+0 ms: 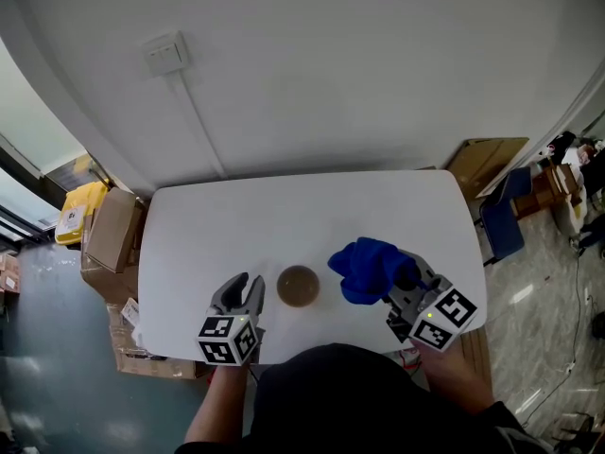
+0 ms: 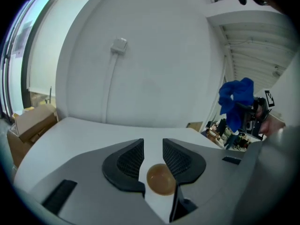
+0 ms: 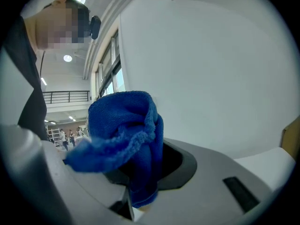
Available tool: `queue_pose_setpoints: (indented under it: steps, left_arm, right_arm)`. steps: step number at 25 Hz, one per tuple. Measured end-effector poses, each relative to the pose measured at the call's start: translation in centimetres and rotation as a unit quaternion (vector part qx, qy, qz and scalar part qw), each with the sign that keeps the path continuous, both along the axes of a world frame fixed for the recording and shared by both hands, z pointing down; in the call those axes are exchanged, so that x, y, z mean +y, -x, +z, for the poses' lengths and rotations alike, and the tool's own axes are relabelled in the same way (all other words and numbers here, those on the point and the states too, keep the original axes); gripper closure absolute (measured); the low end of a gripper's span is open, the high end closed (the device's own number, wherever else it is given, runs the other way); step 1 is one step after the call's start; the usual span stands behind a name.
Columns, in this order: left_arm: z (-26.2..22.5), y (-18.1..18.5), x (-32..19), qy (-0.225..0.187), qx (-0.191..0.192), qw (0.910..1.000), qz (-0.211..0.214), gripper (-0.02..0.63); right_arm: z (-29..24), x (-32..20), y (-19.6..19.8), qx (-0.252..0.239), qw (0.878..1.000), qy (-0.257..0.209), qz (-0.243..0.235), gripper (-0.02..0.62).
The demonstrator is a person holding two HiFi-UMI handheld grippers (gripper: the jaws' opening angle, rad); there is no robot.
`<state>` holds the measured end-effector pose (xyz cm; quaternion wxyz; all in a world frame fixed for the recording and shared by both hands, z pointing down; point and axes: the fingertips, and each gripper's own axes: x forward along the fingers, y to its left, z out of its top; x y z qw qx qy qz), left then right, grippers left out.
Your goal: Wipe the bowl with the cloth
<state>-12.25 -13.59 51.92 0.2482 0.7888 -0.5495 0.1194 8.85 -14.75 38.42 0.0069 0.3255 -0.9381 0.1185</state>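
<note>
So the bowl (image 1: pixel 298 286) is a small brown one, sitting on the white table (image 1: pixel 284 206) near the front edge, right between the two grippers. Its inside is plain glossy brown.

The cloth (image 1: pixel 369 268) is blue terry, bunched up and held above the table just to the right of the bowl, not touching it. The right gripper (image 1: pixel 402 289) has its jaws clamped on it. In the right gripper view the fabric is pinched low down and flops over the top.

The left gripper (image 1: pixel 244 289) is just left of the bowl with its jaws apart and nothing gripped. In its own view the bowl shows through the gap, down on the table and clear of the pads.

Further out, cardboard boxes (image 1: pixel 113 230) are stacked by the table's left side, closed as far as I can see. A yellow bag (image 1: pixel 80 206) sits behind them, and its print is too small to read. A flat cardboard box (image 1: pixel 487 164) leans at the right corner. There's a wall switch (image 1: pixel 167 53) higher up. The only "writing" is the black-and-white square markers on the gripper cubes.
</note>
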Motion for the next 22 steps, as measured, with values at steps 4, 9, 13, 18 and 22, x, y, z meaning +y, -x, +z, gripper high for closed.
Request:
queue_pose_setpoints:
  steps: [4, 9, 13, 18, 22]
  left_arm:
    - [-4.9, -0.2, 0.6, -0.060, -0.026, 0.9978, 0.011, 0.477]
    - [-9.7, -1.4, 0.8, -0.122, -0.054, 0.9908, 0.025, 0.479]
    - [-12.7, -2.2, 1.0, -0.158, -0.060, 0.9850, 0.034, 0.482]
    - [-15.6, -2.6, 1.7, -0.187, -0.049, 0.9807, 0.030, 0.489]
    - [-16.9, -2.7, 2.0, -0.203, -0.051, 0.9773, 0.028, 0.494]
  right_arm:
    - [-0.7, 0.2, 0.4, -0.016, 1.000, -0.002, 0.000, 0.513]
    - [-1.9, 0.6, 0.9, -0.027, 1.000, -0.009, -0.012, 0.512]
    - [-3.1, 1.0, 1.3, -0.035, 0.999, -0.023, -0.021, 0.513]
    - [-4.4, 1.7, 1.4, -0.041, 0.998, -0.038, -0.025, 0.514]
    - [-4.9, 2.1, 1.4, -0.044, 0.998, -0.045, -0.026, 0.514]
